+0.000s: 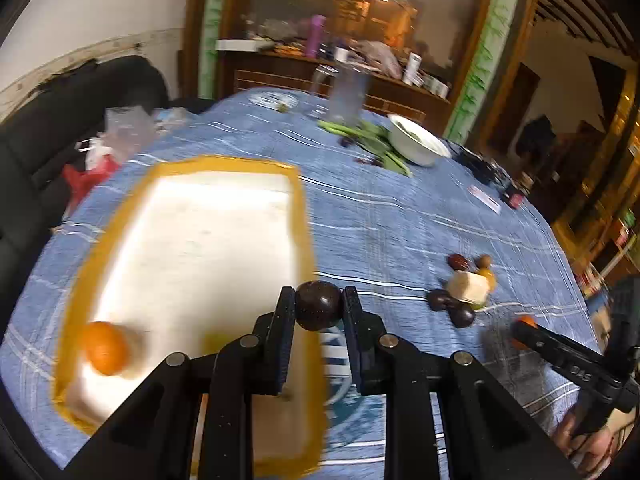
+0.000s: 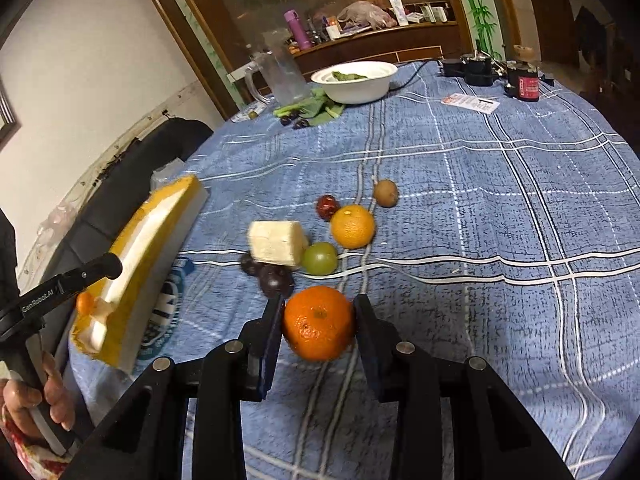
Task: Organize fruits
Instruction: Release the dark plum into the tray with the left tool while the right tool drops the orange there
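My left gripper (image 1: 319, 306) is shut on a dark plum (image 1: 318, 305) and holds it over the right rim of the white foam tray (image 1: 208, 240) with a yellow border. One orange (image 1: 106, 347) lies in the tray's near left corner. My right gripper (image 2: 318, 322) is shut on an orange (image 2: 319, 322) above the blue cloth. Beyond it lie dark plums (image 2: 274, 276), a green fruit (image 2: 319, 258), a white foam block (image 2: 277, 242), another orange (image 2: 353, 226), a red fruit (image 2: 327, 207) and a brown kiwi (image 2: 385, 193). The tray (image 2: 132, 264) shows at the left of the right wrist view.
A white bowl (image 2: 354, 80), green leaves (image 2: 316, 106), a clear jug (image 2: 280, 72) and two more plums (image 2: 294, 122) stand at the table's far side. Black devices (image 2: 496, 72) and a card (image 2: 472, 103) lie far right. A black sofa (image 1: 60, 128) borders the table's left edge.
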A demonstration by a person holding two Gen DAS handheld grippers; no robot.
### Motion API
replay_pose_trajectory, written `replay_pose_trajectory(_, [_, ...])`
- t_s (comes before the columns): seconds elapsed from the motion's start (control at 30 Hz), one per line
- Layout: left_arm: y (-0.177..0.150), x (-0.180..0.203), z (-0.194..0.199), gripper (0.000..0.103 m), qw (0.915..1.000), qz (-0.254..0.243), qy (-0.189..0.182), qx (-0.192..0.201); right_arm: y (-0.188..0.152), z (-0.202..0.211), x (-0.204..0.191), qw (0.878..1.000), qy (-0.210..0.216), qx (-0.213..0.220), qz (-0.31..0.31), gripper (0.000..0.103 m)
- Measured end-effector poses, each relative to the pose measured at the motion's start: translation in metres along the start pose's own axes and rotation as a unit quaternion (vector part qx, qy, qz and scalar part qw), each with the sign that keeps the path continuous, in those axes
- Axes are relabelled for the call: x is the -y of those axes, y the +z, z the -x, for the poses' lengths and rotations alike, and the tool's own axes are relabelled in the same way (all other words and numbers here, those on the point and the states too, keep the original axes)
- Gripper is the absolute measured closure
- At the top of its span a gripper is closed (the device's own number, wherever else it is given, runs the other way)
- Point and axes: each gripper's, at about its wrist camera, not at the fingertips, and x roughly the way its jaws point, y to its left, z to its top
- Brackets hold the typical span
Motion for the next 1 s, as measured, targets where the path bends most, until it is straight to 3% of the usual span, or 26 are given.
replay_pose_trajectory(0.27, [-0.002,-0.055,0.011,0.080,0.9979,0.047,0.043,0.010,0.006,0.000,-0.045,0.999,0.036,-0.012,0.023,0.065])
replay_pose_trajectory(0.5, [0.014,-0.084,0.000,0.080,0.9966,0.042,0.071,-0.006,0.016,-0.024,-0.118,0.993,0.086,-0.042,0.076,0.064])
replay_pose_trajectory(0.6, [0.016,-0.098,-0.008,0.080,0.9959,0.061,0.065,-0.014,0.022,-0.045,-0.153,0.987,0.107,-0.060,0.100,0.064])
replay_pose_trajectory(0.77, [0.010,-0.118,-0.012,0.080,0.9945,0.092,0.047,-0.018,0.022,-0.088,-0.210,0.978,0.102,-0.088,0.158,0.064])
replay_pose_trajectory(1.0, [0.006,-0.140,-0.001,0.076,0.9924,0.119,0.030,-0.008,0.018,-0.137,-0.250,0.969,0.055,-0.103,0.217,0.064])
